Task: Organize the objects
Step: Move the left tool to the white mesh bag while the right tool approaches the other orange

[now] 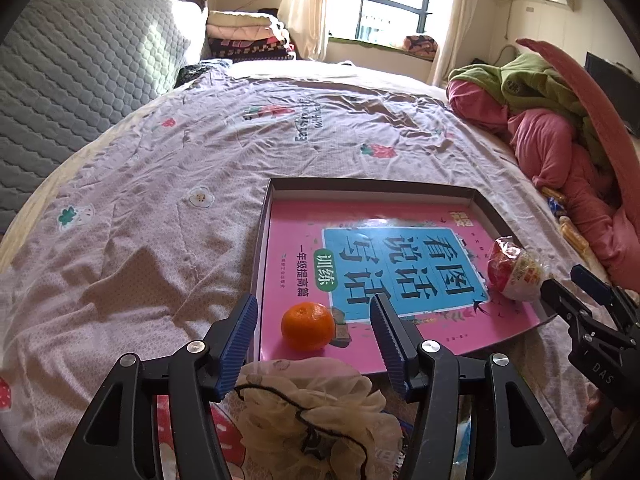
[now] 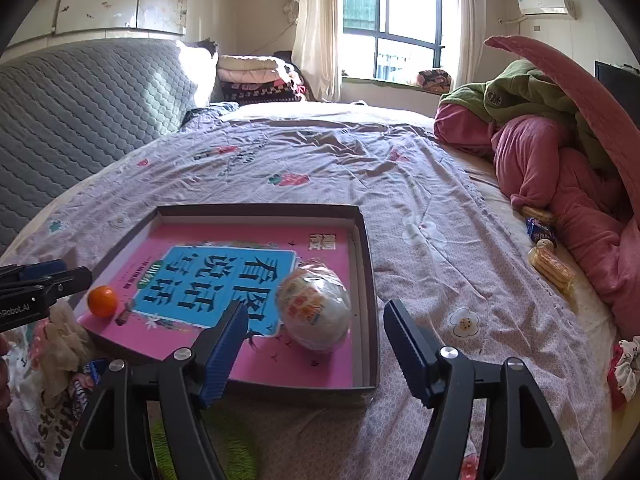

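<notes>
Low in both frames, a shallow dark cardboard tray (image 2: 366, 240) on the quilt already holds a pink book (image 1: 304, 224), a small orange tangerine (image 1: 307, 325) and a plastic-wrapped red-and-white snack (image 2: 314, 306). Wrapped biscuits (image 2: 551, 266) at the right frame edge look still unsorted. Left gripper (image 1: 314, 322) and right gripper (image 2: 314, 334) both stand apart, empty.

Near edge of pink book (image 1: 304, 216) hidden behind mesh pouf (image 1: 308, 404); small snack wrappers (image 2: 540, 229) unreadable.
</notes>
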`<action>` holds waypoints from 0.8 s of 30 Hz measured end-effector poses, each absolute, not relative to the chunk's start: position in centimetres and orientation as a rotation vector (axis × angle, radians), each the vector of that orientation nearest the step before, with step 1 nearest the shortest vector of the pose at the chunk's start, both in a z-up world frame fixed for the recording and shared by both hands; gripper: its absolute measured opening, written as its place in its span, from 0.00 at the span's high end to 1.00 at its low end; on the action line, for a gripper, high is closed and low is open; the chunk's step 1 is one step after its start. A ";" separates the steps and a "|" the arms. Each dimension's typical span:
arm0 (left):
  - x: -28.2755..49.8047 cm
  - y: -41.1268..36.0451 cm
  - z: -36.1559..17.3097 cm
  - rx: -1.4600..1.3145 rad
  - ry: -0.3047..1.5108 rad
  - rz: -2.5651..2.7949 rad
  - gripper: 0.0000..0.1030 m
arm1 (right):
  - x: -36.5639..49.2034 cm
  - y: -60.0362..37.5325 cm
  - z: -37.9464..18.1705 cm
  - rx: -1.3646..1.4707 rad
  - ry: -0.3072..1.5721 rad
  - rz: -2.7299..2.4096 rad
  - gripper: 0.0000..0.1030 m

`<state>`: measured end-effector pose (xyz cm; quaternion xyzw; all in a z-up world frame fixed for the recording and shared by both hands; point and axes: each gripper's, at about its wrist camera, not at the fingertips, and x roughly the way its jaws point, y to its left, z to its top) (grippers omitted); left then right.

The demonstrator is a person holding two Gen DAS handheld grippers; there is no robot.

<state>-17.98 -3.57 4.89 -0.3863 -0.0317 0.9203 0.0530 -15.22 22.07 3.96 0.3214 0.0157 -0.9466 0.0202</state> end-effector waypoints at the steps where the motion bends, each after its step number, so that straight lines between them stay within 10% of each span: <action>1: -17.7 -3.7 5.0 -1.166 -0.114 2.794 0.41 | -15.0 22.0 4.1 0.984 0.044 -2.936 0.32; 24: -12.7 -3.4 6.6 -1.078 -0.056 2.846 0.41 | -9.3 19.6 6.7 0.814 0.143 -2.885 0.32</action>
